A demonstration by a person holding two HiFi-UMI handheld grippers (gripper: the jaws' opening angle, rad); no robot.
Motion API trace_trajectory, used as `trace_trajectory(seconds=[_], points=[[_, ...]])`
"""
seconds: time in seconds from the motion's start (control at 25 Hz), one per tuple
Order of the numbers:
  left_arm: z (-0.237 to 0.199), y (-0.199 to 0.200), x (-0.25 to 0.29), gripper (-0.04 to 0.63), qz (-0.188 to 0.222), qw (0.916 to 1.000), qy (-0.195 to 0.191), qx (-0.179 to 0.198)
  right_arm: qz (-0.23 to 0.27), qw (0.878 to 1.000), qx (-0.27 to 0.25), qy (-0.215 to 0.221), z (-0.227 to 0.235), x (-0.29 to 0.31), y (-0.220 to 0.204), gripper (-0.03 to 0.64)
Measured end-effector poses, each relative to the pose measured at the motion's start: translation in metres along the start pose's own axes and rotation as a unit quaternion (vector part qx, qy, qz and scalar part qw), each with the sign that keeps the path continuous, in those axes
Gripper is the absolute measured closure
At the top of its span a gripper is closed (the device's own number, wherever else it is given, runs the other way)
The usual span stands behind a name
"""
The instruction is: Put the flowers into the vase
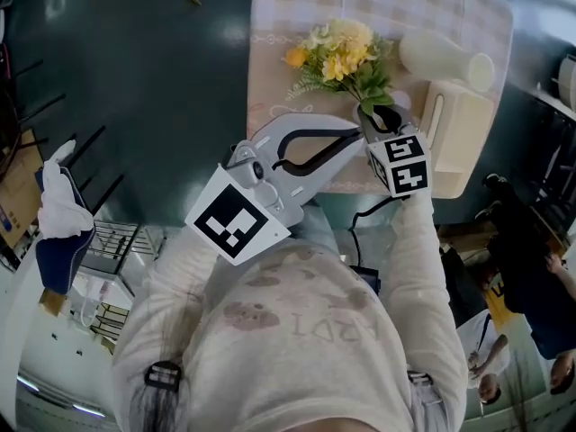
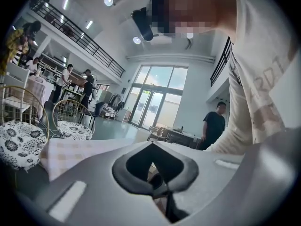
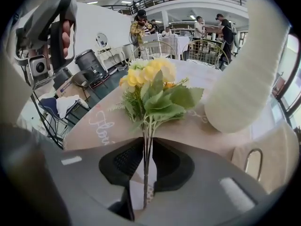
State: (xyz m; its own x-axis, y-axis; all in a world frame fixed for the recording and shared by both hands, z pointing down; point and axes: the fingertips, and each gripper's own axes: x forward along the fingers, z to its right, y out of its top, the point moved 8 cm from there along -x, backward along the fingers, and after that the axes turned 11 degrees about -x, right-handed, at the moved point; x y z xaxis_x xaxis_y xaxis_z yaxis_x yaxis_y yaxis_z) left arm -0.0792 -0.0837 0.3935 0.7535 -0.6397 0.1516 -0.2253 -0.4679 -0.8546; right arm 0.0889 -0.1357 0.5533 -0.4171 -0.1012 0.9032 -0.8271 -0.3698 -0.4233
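A bunch of yellow flowers [image 1: 340,54] with green leaves is held over the checked tablecloth [image 1: 297,3]. My right gripper [image 1: 382,120] is shut on its thin stems. In the right gripper view the stems run down between the black pads of the right gripper [image 3: 145,150], and the flowers [image 3: 150,81] stand upright ahead. A white vase [image 1: 445,57] lies on its side right of the flowers, and it shows large at the right in the right gripper view [image 3: 244,69]. My left gripper [image 1: 358,133] is shut and empty, its tips beside the right gripper. The jaws of the left gripper [image 2: 152,147] meet.
A cream board [image 1: 459,142] with a handle slot lies under the vase at the table's right edge, also the board [image 3: 263,159]. A wire rack [image 1: 108,246] stands on the floor at left. Chairs [image 2: 19,131] and people [image 2: 214,124] are around the room.
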Motion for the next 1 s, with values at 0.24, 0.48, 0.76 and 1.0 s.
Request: trace_trajectory(seconds=[0.24,0.48,0.76,1.0], points=[[-0.006,-0.006,-0.007,0.595,-0.004,0.9998,0.017,-0.001,-0.004,1.000,0.018,0.006,-0.002,0.005,-0.001,0.563],[0.004,-0.002,-0.010,0.595,-0.004,0.9997,0.015,0.017,0.046,0.999,0.000,-0.018,-0.006,-0.015,0.017,0.570],[0.031,0.017,-0.015,0.595,-0.008,0.9978,0.001,0.066,0.148,0.986,-0.034,-0.066,-0.018,-0.072,0.061,0.569],[0.044,0.046,-0.025,0.595,0.007,0.9933,-0.014,0.114,0.301,0.944,-0.032,-0.128,-0.020,-0.137,0.095,0.569]])
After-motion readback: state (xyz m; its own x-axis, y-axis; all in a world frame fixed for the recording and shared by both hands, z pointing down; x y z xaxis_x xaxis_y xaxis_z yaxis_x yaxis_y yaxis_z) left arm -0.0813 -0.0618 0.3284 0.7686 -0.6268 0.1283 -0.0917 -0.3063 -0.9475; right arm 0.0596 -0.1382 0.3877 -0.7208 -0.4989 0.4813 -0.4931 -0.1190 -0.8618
